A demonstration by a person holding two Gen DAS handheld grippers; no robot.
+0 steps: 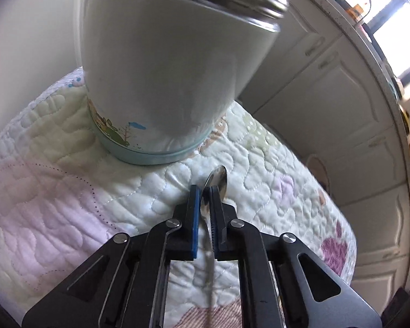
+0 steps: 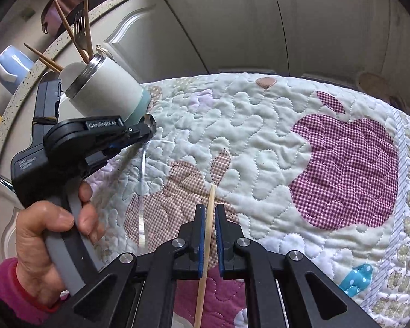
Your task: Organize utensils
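Note:
A white utensil holder (image 1: 164, 68) with a metal rim and a pale blue base stands on the quilt (image 1: 54, 191). Just in front of its base, my left gripper (image 1: 204, 191) is shut on a metal spoon (image 1: 218, 176) at the neck, bowl pointing toward the holder. The right wrist view shows the same holder (image 2: 106, 90) at the far left, with a fork (image 2: 80, 27) and wooden chopsticks (image 2: 68, 30) standing in it, and the left gripper (image 2: 146, 132) with the spoon (image 2: 150, 121) beside it. My right gripper (image 2: 210, 209) is shut on a single wooden chopstick (image 2: 208, 227) low over the quilt.
A patchwork quilt (image 2: 259, 136) covers the table, with a checked apple patch at the right. A hand (image 2: 41, 232) in a pink sleeve grips the left tool. Behind are cream cabinet doors (image 2: 232, 22), a speckled counter edge (image 2: 19, 82), a pink pot (image 2: 68, 2) and a blue container (image 2: 11, 63).

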